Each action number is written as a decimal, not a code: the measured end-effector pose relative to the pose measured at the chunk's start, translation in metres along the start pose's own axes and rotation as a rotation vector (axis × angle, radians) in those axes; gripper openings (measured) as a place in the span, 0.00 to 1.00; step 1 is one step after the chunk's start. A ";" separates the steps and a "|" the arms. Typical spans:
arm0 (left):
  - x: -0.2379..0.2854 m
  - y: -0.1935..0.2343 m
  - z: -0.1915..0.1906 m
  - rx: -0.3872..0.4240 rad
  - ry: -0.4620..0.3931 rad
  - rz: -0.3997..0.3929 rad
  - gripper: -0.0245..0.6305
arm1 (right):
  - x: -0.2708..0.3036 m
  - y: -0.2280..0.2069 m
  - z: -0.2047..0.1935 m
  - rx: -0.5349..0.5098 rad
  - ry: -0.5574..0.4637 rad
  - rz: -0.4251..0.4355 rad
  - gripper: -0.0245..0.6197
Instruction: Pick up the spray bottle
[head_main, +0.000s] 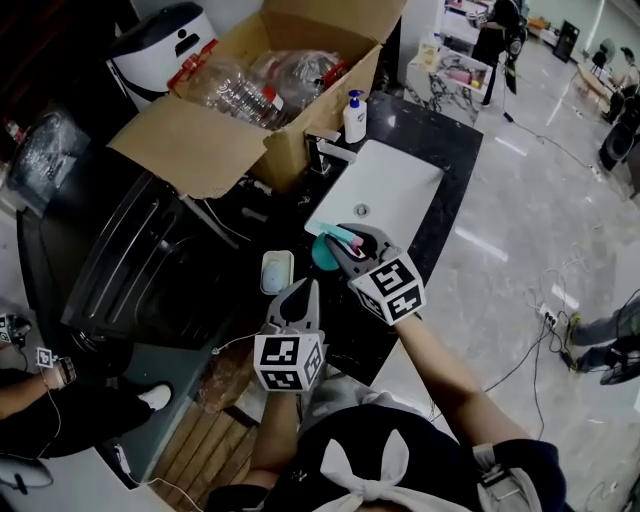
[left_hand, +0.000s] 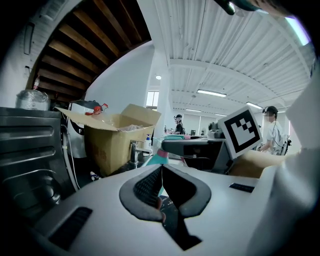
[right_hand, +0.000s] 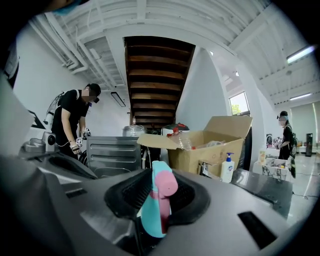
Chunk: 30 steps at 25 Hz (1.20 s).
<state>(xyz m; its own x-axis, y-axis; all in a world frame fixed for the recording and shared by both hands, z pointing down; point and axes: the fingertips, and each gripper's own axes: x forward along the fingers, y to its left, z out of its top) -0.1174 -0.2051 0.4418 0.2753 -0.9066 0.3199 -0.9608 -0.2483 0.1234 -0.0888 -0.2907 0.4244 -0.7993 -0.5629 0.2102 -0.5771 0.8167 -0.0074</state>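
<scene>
The spray bottle (head_main: 323, 253) is teal with a pink trigger. It hangs over the front edge of the white sink (head_main: 385, 190), with my right gripper (head_main: 346, 241) shut on it. In the right gripper view the spray bottle (right_hand: 158, 205) stands upright between the dark pads, its pink head (right_hand: 165, 184) at the fingertips of my right gripper (right_hand: 157, 175). My left gripper (head_main: 304, 288) sits just left of and below it, shut with nothing held. In the left gripper view, the tips of my left gripper (left_hand: 161, 169) meet, and a bit of the teal bottle (left_hand: 159, 156) shows beyond them.
An open cardboard box (head_main: 215, 150) of plastic bottles sits at the back of the black counter (head_main: 440, 170). A pump soap bottle (head_main: 354, 117) and a faucet (head_main: 327, 150) stand by the sink. A soap dish (head_main: 277, 271) lies near my left gripper. A dark metal appliance (head_main: 130, 260) is on the left.
</scene>
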 end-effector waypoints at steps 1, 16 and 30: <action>0.000 -0.001 0.000 0.001 0.000 -0.002 0.08 | -0.005 0.001 0.000 0.000 -0.004 -0.004 0.19; 0.011 -0.042 -0.001 0.031 0.007 -0.079 0.08 | -0.089 -0.006 -0.004 0.019 -0.037 -0.104 0.19; 0.021 -0.078 0.001 0.063 0.006 -0.157 0.08 | -0.148 -0.019 -0.012 0.056 -0.061 -0.223 0.19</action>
<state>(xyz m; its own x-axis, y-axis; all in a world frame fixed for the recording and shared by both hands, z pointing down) -0.0365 -0.2052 0.4375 0.4222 -0.8529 0.3071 -0.9061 -0.4078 0.1129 0.0424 -0.2219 0.4054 -0.6588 -0.7366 0.1528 -0.7474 0.6640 -0.0219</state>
